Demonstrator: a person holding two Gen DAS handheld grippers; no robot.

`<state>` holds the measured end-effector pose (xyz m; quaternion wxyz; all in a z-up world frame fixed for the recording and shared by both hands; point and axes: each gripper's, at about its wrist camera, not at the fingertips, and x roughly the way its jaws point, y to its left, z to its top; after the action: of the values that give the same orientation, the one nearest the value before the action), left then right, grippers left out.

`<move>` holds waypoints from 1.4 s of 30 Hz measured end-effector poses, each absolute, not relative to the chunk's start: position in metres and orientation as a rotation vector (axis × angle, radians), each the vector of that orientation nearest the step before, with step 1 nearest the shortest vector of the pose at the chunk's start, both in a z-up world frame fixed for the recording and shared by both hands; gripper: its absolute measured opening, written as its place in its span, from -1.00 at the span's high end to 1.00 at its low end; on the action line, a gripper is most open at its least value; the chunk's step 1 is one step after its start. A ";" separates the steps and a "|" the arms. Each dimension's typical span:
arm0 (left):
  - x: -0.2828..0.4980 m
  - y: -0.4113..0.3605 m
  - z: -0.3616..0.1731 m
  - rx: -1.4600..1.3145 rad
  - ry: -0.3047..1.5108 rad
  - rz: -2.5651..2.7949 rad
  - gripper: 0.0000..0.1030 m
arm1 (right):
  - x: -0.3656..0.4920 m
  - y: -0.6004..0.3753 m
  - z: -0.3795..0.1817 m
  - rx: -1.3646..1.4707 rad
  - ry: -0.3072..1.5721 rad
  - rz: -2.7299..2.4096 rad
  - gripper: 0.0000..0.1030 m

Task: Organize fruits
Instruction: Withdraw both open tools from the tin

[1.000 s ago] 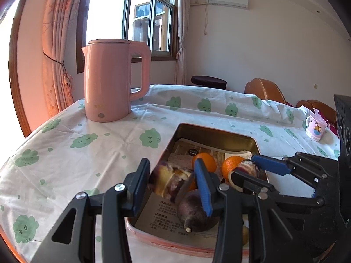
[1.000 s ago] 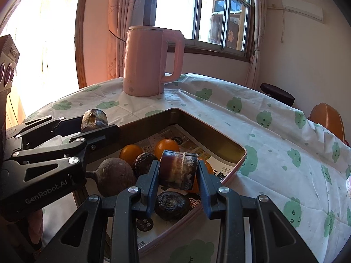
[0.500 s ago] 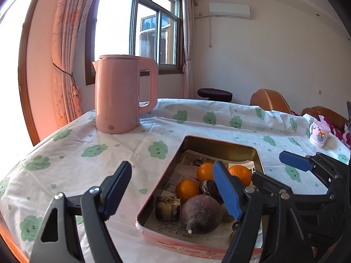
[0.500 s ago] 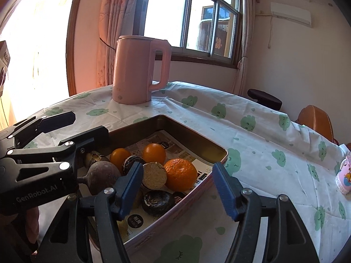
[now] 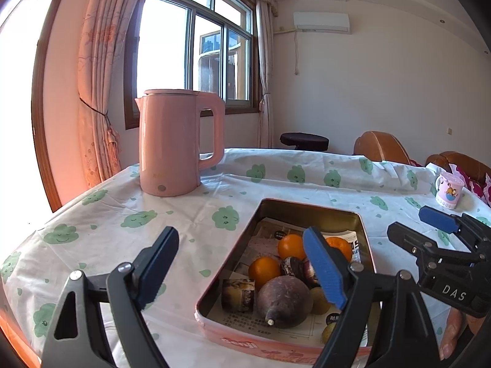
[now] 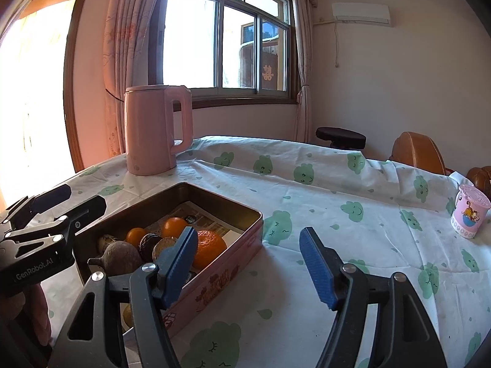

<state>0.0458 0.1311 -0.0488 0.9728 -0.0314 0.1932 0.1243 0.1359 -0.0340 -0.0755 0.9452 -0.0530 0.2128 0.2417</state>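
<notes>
A pink tin box [image 5: 310, 213] lined with newspaper sits on the table and holds oranges [image 5: 264, 270], a large dark purple fruit [image 5: 283, 301], a cut brown piece [image 5: 238, 295] and small dark fruits. My left gripper [image 5: 242, 268] is open and empty above the box's near left edge. My right gripper [image 6: 248, 263] is open and empty, to the right of the box [image 6: 214, 273]. The large orange [image 6: 209, 247] lies just behind its left finger. The right gripper also shows in the left wrist view [image 5: 420, 228].
A pink kettle [image 5: 175, 144] stands at the back left on the cloud-print tablecloth [image 5: 147, 224]. A small pink cup [image 6: 469, 216] stands at the far right. Brown chairs [image 5: 380, 147] stand beyond the table.
Both grippers let go of their brown fruit pieces into the box, opened wide, and have drawn back and up from the box.
</notes>
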 end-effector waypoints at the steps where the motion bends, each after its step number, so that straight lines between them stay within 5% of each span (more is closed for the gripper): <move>1: 0.046 0.131 -0.049 -0.062 0.389 0.252 -0.67 | 0.135 -0.034 -0.075 -0.109 0.428 0.491 -0.42; 42: 0.041 0.133 -0.047 -0.060 0.358 0.282 -0.99 | 0.135 -0.040 -0.074 -0.101 0.415 0.477 -0.65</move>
<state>0.0405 0.1331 -0.0466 0.9736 -0.0300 0.1776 0.1400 0.1348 -0.0401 -0.0743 0.9491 -0.0495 0.2042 0.2346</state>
